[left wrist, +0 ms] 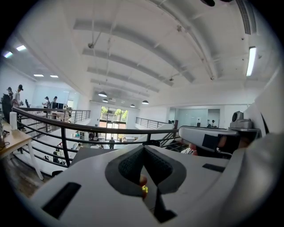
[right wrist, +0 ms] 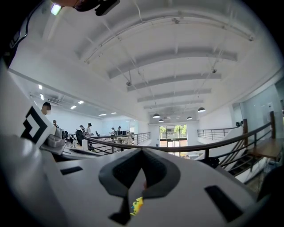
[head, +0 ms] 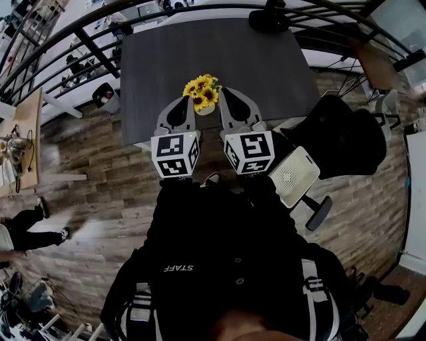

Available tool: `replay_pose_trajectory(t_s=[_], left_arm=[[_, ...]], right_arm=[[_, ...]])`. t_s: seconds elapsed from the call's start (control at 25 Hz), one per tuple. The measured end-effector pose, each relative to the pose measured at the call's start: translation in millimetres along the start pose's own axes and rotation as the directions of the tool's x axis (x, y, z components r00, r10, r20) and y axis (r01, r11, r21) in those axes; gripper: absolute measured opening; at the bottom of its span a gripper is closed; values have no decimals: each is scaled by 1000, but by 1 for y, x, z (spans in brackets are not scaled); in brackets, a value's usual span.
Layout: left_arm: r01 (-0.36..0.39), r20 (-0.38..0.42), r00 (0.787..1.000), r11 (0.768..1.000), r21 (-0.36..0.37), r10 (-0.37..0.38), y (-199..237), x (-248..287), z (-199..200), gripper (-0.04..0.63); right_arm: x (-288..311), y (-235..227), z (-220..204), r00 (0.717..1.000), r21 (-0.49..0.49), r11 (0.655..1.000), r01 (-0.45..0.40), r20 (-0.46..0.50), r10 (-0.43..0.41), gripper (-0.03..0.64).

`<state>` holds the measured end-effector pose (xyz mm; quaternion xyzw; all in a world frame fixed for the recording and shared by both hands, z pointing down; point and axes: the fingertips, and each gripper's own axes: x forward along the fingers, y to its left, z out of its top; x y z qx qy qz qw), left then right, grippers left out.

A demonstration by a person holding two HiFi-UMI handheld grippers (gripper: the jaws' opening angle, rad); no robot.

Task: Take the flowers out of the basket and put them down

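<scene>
A small bunch of yellow sunflowers (head: 203, 92) in a pale basket (head: 205, 108) shows at the near edge of the dark grey table (head: 219, 53). My left gripper (head: 190, 100) and right gripper (head: 225, 93) are held side by side, pointing roughly level, with the flowers between their tips. Both pairs of jaws are shut, and I see nothing clamped between them. Whether either gripper touches the basket I cannot tell. In the left gripper view the left gripper (left wrist: 144, 153) has a sliver of yellow flower (left wrist: 144, 189) below its jaws. The right gripper (right wrist: 143, 153) shows the same yellow flower (right wrist: 136, 205).
A black office chair (head: 349, 143) and a white perforated seat (head: 293, 174) stand right of the table. A black object (head: 268, 20) lies at the table's far end. A metal railing (head: 66, 56) runs behind. A wooden desk (head: 23, 133) and a person's legs (head: 30, 226) are at left.
</scene>
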<state>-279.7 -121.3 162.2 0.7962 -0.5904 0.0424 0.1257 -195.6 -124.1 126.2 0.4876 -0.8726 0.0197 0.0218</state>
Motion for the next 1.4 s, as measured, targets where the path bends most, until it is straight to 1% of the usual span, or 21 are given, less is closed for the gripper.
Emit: replay_pose_trajectory(t_s=[0.12, 0.28, 0.64, 1.4], left_arm=[[6, 0, 1000, 1000, -1, -6, 3, 2, 4, -3], [7, -5, 1000, 1000, -3, -7, 4, 2, 4, -3], [19, -10, 1000, 1000, -1, -19, -1, 5, 0, -3], [0, -23, 1000, 1000, -9, 0, -4, 13, -9, -3]], right_arm=[[4, 1, 7, 1000, -1, 1000, -1, 10, 1, 14], [6, 1, 6, 1000, 0, 1000, 0, 9, 0, 14], [1, -17, 4, 999, 5, 999, 43, 11, -44, 14], [3, -19, -4, 1000, 1, 1000, 21, -1, -21, 14]])
